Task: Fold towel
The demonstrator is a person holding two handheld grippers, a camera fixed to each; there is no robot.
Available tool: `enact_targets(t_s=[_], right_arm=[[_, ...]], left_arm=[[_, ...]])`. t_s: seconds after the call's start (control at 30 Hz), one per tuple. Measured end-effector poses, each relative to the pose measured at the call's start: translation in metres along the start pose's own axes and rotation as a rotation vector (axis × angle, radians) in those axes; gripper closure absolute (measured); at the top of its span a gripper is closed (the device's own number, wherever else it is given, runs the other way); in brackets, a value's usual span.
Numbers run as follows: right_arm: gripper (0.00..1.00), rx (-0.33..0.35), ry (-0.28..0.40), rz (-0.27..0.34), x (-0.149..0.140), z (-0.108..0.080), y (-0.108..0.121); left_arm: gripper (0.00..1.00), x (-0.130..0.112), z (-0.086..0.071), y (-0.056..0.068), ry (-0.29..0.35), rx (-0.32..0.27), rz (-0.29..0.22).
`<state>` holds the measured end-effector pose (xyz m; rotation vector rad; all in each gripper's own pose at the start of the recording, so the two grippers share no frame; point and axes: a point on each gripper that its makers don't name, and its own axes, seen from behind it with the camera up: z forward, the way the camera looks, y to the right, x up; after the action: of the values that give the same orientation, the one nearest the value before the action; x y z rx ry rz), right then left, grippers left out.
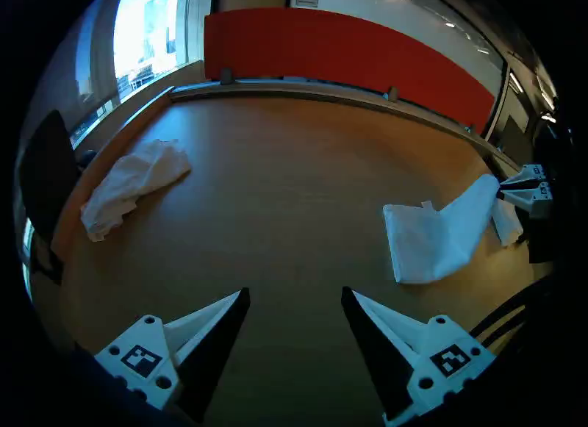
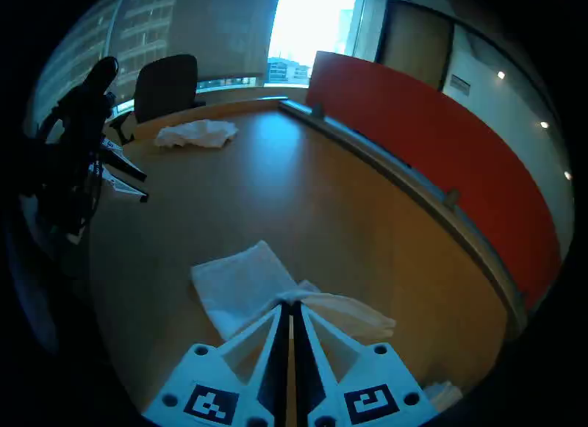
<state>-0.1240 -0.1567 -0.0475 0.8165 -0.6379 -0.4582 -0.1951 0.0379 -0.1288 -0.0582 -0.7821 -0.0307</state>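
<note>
A white towel [image 1: 430,239] lies partly flat on the wooden table [image 1: 294,177], to the right in the left gripper view. One corner is lifted off the table, and my right gripper [image 1: 503,190] is shut on it. In the right gripper view the towel [image 2: 239,284] spreads out just beyond the closed right gripper [image 2: 292,308], with a fold of cloth pinched at the tips. My left gripper [image 1: 294,295] hovers open over bare table, well left of the towel, with nothing between its fingers. It also shows far left in the right gripper view as the left gripper [image 2: 145,188], held by a person.
A second, crumpled white towel [image 1: 132,184] lies near the table's far left edge, also seen as the crumpled towel [image 2: 195,133]. A red partition [image 1: 345,52] runs along the table's back. A dark office chair [image 2: 165,85] stands by the window.
</note>
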Motion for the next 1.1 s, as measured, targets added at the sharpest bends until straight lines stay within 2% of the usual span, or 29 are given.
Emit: enact_targets(t_s=[0.2, 0.47, 0.67, 0.87, 1.1], right_arm=[[0.94, 0.049, 0.002, -0.008, 0.008, 0.019, -0.023], [0.94, 0.118, -0.007, -0.016, 0.015, 0.046, -0.055], [0.94, 0.169, -0.039, 0.017, 0.005, 0.071, -0.078], [0.94, 0.199, -0.077, 0.056, -0.008, 0.089, -0.090], [0.82, 0.195, -0.089, 0.063, -0.010, 0.093, -0.091]], left_arm=[[0.08, 0.001, -0.003, -0.006, 0.006, 0.007, -0.008], [0.08, 0.000, -0.007, -0.020, 0.013, 0.024, -0.027], [0.08, -0.003, -0.011, -0.031, 0.016, 0.040, -0.047], [0.08, -0.009, -0.015, -0.042, 0.010, 0.057, -0.059], [0.08, -0.013, -0.015, -0.045, 0.004, 0.060, -0.069]])
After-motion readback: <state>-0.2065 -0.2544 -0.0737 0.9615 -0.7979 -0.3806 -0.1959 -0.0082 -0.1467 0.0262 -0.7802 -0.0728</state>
